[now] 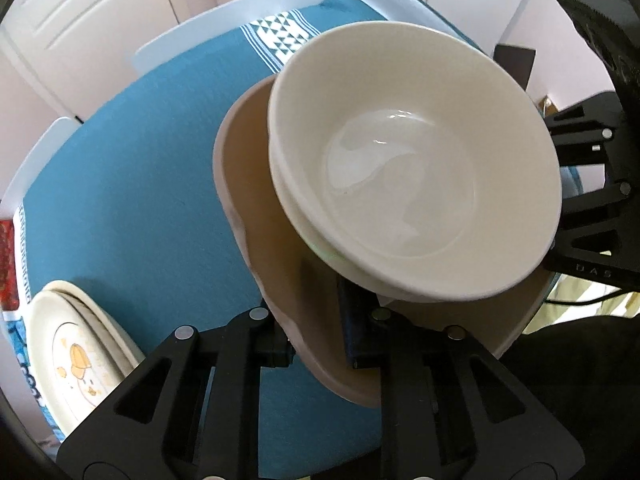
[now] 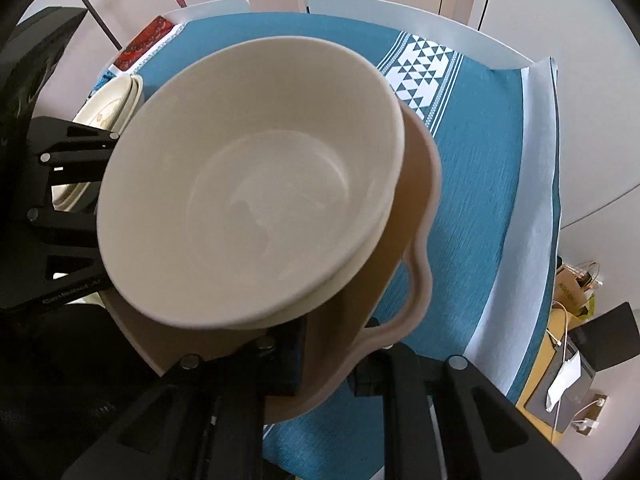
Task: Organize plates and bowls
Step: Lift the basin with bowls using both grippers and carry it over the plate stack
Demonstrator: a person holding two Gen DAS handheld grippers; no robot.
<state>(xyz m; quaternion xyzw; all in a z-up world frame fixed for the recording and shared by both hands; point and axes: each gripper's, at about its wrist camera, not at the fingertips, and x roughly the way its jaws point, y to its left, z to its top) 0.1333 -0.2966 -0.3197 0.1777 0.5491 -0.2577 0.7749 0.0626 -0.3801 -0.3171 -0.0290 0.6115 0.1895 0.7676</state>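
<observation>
Nearest, left gripper (image 1: 320, 354) pinching the wavy rim of a matte tan tray (image 1: 248, 184); right gripper (image 2: 330, 354) clamped on its opposite edge. Tray floor mostly hidden beneath stacked glossy white bowls (image 1: 412, 168), lower bowl barely showing. Below, woven teal tablecloth (image 1: 132, 184). Farther left, cream plates (image 1: 76, 356), cut off.

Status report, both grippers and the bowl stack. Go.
Left gripper and right gripper each shut on the tan dish rim, opposite sides. Two nested white bowls riding inside, tilted. Plate stack on the teal tablecloth, apart.
</observation>
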